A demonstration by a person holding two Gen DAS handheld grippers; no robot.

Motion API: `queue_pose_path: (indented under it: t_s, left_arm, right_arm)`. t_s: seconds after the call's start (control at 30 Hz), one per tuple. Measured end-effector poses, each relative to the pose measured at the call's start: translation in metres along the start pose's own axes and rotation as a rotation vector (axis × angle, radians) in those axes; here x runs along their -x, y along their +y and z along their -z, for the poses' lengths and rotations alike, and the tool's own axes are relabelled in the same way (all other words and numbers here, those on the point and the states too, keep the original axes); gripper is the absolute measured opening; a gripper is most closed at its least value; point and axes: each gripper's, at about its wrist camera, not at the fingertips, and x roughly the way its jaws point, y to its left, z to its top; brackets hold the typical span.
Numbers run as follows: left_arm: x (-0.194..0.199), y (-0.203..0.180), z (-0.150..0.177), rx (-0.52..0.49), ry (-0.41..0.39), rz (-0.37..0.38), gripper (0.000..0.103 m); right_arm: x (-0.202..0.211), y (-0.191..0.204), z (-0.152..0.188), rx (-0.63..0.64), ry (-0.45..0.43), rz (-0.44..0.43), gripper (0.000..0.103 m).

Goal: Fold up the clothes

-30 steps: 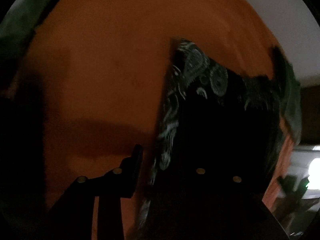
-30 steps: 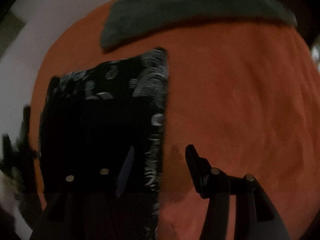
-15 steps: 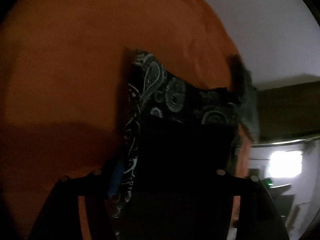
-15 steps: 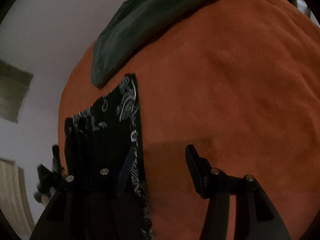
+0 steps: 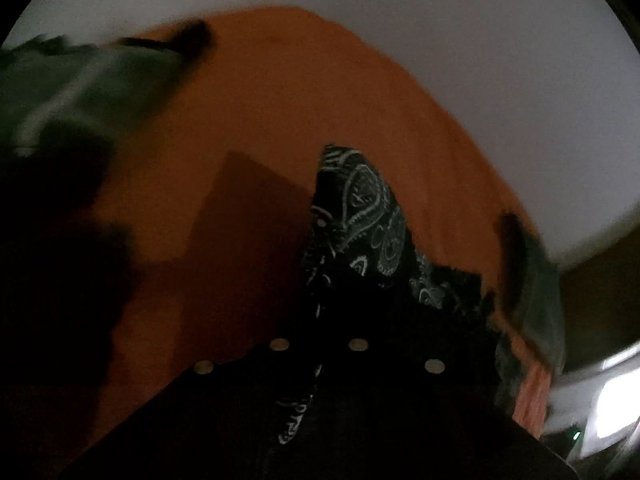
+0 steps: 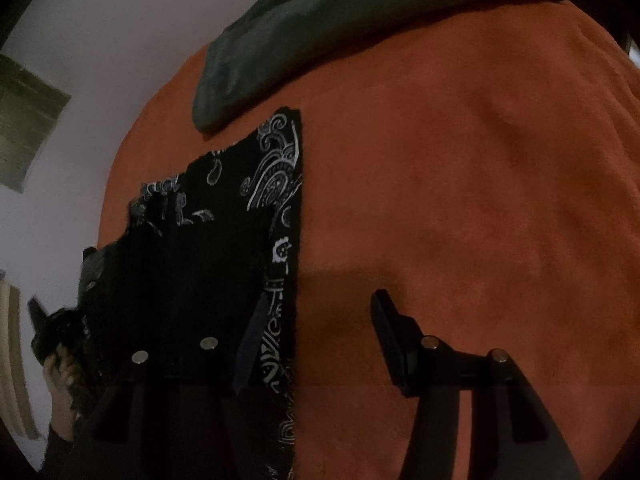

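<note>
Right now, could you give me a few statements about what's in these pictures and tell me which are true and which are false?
1. The patterned cloth is black with a pale paisley print. True.
2. It lies on a blue surface. False: the orange blanket is under it.
3. The right gripper has its jaws apart, with the cloth's edge between them. True.
4. The left gripper stands wide open. False: its jaws have just been closing and are shut on the cloth's edge.
5. A dark green garment lies on the blanket beyond the patterned cloth. True.
</note>
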Motion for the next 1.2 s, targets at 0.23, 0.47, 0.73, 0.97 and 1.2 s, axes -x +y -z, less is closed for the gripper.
queue_pose_path:
  t_s: [0.23,0.47,0.73,0.97,1.2]
  left_arm:
    - [-0.016,0.027,0.004,-0.074,0.120,-0.093,0.003]
    - [-0.028,0.016,0.012,-0.068,0.132,-0.028,0.005]
    - [-0.008,0.006,0.015,-0.126,0.010,0.055,0.003]
    - [-0.028,0.044,0.016,-0.040,0.126,-0.059,0.004]
    - [0.034,0.051,0.033,0.186,-0.053,-0.175,0.008]
  right_arm:
    - [-0.019,0.000,0.003,0.010,0.053,-0.033,0.052]
    - [-0.038,0.013,-0.008,0.032,0.016,-0.092,0.057]
    - [-0.011,0.021,-0.008,0.052,-0.061,-0.104,0.002]
    - [-0.002,-0.002,-0.003,0.051,0.013,-0.013,0.004]
    - [-0.003,-0.028,-0.014,-0.128,0.036,-0.129,0.049]
